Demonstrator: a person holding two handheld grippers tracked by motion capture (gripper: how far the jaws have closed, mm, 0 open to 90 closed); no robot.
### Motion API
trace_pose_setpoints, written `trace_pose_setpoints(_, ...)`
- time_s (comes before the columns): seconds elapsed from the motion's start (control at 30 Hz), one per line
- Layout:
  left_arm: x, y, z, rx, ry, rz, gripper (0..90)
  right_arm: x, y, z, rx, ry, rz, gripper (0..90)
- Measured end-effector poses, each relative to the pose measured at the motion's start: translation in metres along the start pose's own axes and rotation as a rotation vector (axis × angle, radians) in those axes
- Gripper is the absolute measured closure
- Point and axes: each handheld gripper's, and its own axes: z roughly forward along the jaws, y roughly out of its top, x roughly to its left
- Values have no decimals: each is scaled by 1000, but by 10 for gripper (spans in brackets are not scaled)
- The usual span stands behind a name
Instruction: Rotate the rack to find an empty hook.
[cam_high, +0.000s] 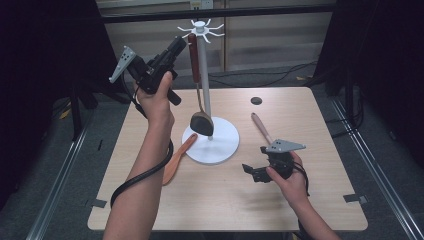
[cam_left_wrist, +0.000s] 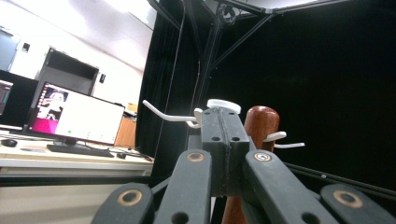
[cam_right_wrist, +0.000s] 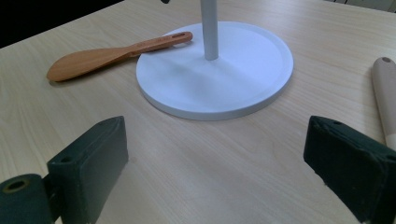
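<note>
Up at 11 o'clock of the bench (cam_high: 310, 200), the left gripper (cam_high: 176, 46) is raised in the person's left hand (cam_high: 159, 97), its jaws shut flat against each other with nothing between them, the tips just beside the top of a dark red-handled ladle (cam_high: 198, 95). That ladle hangs from a hook at the crown of the white utensil stand (cam_high: 210, 145), its dark bowl low near the round base. In the left gripper view the shut jaws sit just in front of the handle's rounded end (cam_left_wrist: 261, 123). The right gripper (cam_high: 256, 172) rests low at 5 o'clock, jaws wide open and empty, facing the base. An orange wooden spatula (cam_high: 177, 159) lies at the base's 8 o'clock, its handle overlapping the rim. A pale-handled utensil (cam_high: 262, 127) lies at 3 o'clock.
</note>
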Motion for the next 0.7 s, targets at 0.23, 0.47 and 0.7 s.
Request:
trace_pose_setpoints(0.23, 7, 0, 0, 4, 16, 0, 900, -1, 0, 0, -3, -2, 2, 60)
trace_pose_setpoints(0.47, 13, 0, 1, 2, 27, -17, 900, -1, 0, 0, -2, -2, 4, 60)
trace_pose_setpoints(0.7, 13, 1, 5, 1, 27, -20, 900, -2, 0, -1, -2, -3, 5, 60)
